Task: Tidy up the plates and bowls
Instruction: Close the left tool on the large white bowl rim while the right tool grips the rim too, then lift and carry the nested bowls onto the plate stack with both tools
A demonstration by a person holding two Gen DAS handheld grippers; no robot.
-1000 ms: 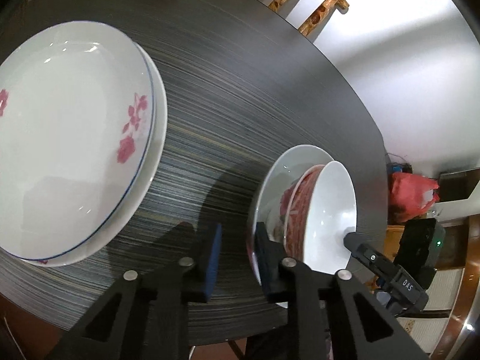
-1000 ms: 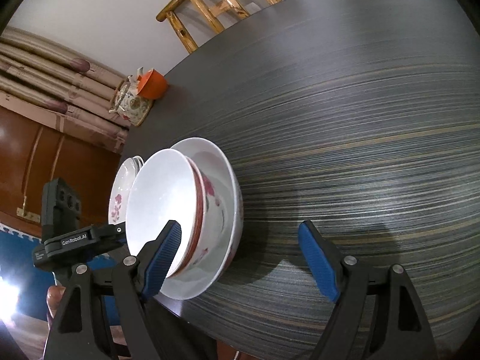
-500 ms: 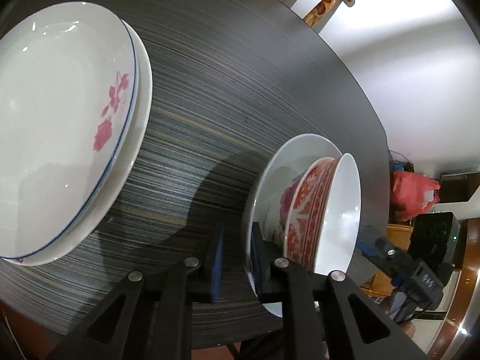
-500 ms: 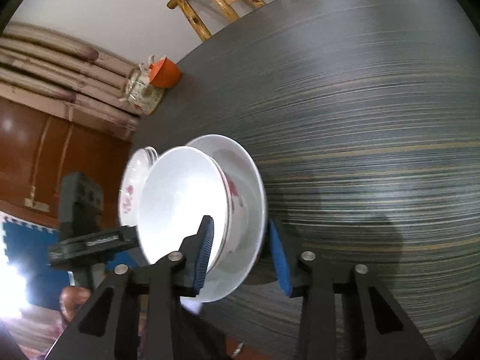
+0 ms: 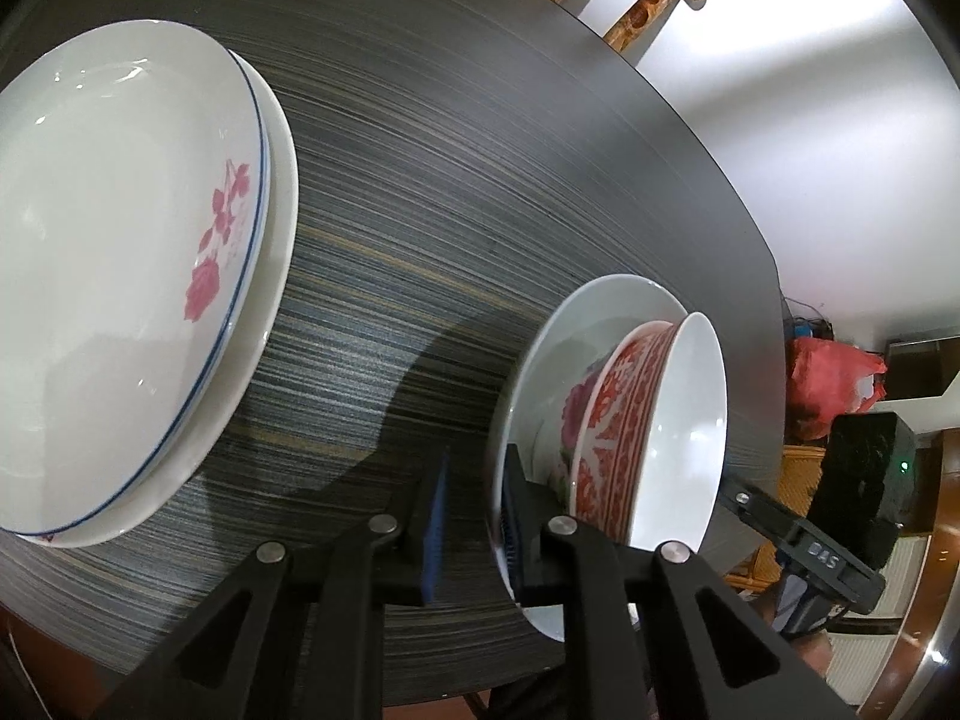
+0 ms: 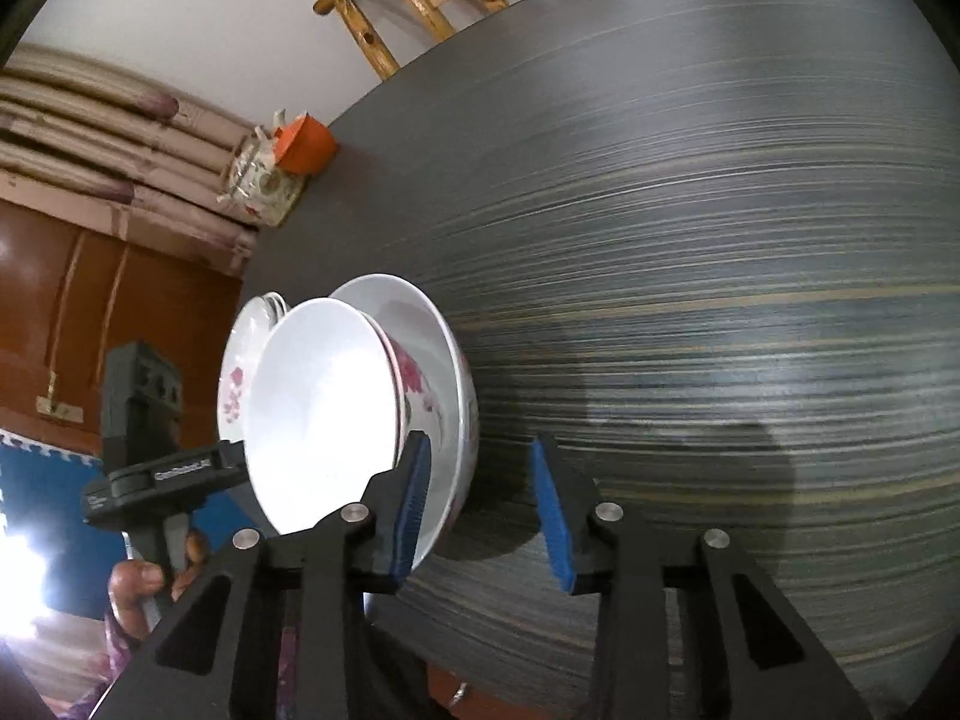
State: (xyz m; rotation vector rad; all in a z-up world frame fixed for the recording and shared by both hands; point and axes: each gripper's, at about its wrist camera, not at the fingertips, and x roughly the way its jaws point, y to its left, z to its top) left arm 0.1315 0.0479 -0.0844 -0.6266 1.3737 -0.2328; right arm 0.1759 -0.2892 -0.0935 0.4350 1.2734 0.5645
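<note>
On the dark striped table [image 5: 480, 150], a white bowl with pink flowers [image 5: 600, 324] holds a bowl patterned red outside and white inside [image 5: 630, 438]. My left gripper [image 5: 474, 510] is shut on the white bowl's near rim, one pad inside and one outside. From the other side, my right gripper [image 6: 480, 504] straddles the same white bowl [image 6: 420, 324] at its rim. Its jaws are closing, and a gap still shows between the outer pad and the wall. The inner bowl [image 6: 318, 408] lies left of its inside pad. Two stacked white plates [image 5: 120, 240], the top one blue-rimmed with pink flowers, lie to the left.
The bowls sit close to the table's near edge. A wooden chair [image 6: 414, 6] stands beyond the far edge. A teapot [image 6: 264, 180] and an orange cup [image 6: 303, 141] sit at the table's far left. A red bag [image 5: 828, 384] lies off the table. A hand [image 6: 138, 588] holds the left gripper.
My right gripper's jaws have narrowed from wide open to close around the white bowl's rim. The left jaws drew in slightly onto the opposite rim. The bowls and plates have stayed in place.
</note>
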